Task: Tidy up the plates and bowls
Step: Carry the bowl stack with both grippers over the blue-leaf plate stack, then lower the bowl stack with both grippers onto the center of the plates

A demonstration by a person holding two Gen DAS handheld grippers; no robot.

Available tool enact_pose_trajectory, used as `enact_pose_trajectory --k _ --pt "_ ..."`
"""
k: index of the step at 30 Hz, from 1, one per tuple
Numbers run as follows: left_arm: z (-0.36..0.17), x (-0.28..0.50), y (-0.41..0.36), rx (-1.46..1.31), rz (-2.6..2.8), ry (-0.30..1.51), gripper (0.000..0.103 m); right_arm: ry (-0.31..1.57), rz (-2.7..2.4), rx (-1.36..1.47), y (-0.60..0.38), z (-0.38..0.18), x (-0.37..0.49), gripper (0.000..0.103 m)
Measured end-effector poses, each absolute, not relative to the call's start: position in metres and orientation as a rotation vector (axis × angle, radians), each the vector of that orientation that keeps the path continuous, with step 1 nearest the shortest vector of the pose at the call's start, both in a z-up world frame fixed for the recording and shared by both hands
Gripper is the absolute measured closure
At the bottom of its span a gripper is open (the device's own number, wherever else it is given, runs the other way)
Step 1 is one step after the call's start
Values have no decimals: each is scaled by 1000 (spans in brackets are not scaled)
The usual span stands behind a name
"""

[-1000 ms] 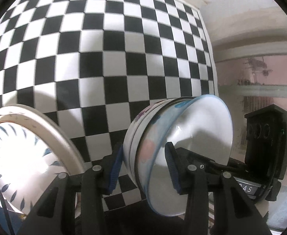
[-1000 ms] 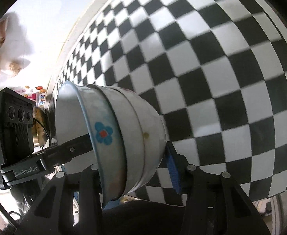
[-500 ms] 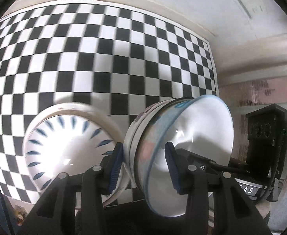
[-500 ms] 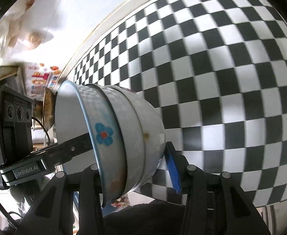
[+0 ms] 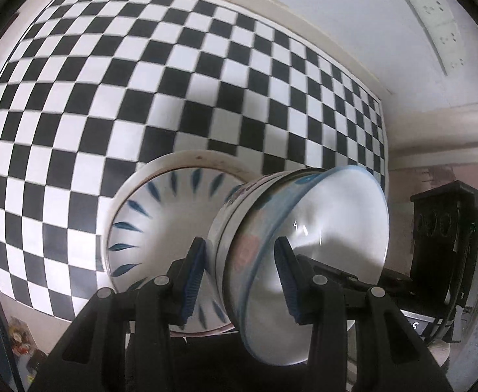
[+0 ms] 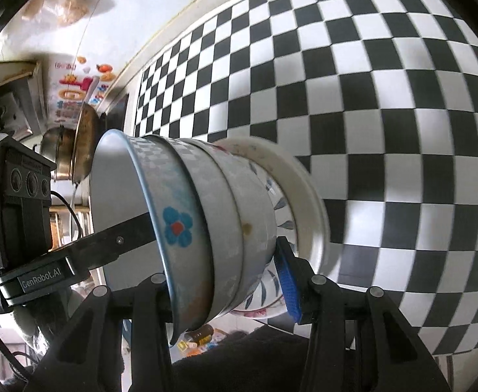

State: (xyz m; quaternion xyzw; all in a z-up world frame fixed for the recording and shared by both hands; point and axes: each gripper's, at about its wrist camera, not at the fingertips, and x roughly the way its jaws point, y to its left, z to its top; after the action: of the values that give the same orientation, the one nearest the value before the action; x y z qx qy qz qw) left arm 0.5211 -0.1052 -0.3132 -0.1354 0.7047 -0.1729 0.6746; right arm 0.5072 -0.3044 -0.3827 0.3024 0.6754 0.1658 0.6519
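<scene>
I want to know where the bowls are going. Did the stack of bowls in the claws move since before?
Yes. The stack of nested white bowls has travelled across the black-and-white checkered tablecloth toward the white bowl with blue leaf marks.

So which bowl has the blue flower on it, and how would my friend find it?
Start at the checkered tablecloth, then find the stack of nested bowls held tipped above it. The flower bowl is the innermost one, its rim nearest the left gripper. Only it has a blue rim and a blue flower with a red centre.
</scene>
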Motion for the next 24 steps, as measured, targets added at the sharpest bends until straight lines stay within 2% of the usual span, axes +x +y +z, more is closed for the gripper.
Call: enact_pose_trajectory --k 11,24 --pt "-342 515 -71 -325 -319 1617 64 1600 407 644 -268 -416 508 56" --pt "-358 519 -63 -327 -298 1618 64 1629 410 615 -255 -429 505 57"
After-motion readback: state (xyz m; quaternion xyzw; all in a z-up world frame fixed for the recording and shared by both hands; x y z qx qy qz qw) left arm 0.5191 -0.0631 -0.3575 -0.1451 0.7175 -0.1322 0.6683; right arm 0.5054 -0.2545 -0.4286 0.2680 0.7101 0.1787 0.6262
